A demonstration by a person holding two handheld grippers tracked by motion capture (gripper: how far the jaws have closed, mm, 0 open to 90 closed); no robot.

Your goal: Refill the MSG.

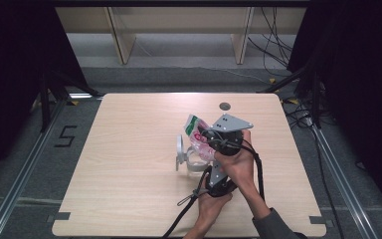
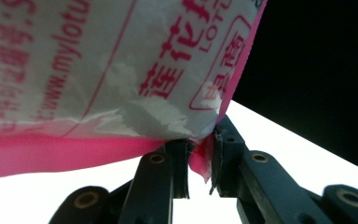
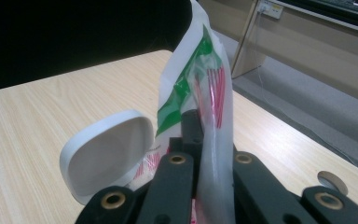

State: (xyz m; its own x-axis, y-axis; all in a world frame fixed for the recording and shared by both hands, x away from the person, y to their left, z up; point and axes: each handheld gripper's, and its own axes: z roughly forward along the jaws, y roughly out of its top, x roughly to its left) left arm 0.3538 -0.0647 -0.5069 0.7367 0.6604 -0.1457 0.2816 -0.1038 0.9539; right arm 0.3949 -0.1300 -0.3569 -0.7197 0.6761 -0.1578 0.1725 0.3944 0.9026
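A plastic bag (image 1: 194, 125) with pink, red and green print hangs above the middle of the table, held between both grippers. My right gripper (image 1: 202, 135), under its grey plate, is shut on the bag's upper side. In the right gripper view the jaws (image 3: 205, 140) pinch the clear and green film (image 3: 200, 79). My left gripper (image 1: 206, 160) comes from below, nearer the person. Its jaws (image 2: 200, 161) are shut on the bag's pink bottom edge (image 2: 98, 70). Just under the bag stands a clear container (image 1: 195, 165) with its white lid (image 1: 180, 152) hinged open.
The wooden table (image 1: 129, 149) has a round grey cable port (image 1: 224, 106) near its far edge. The open lid (image 3: 107, 154) stands just left of the right jaws. Black cables trail from both grippers toward the person. Shelving legs and loose cables lie on the floor beyond.
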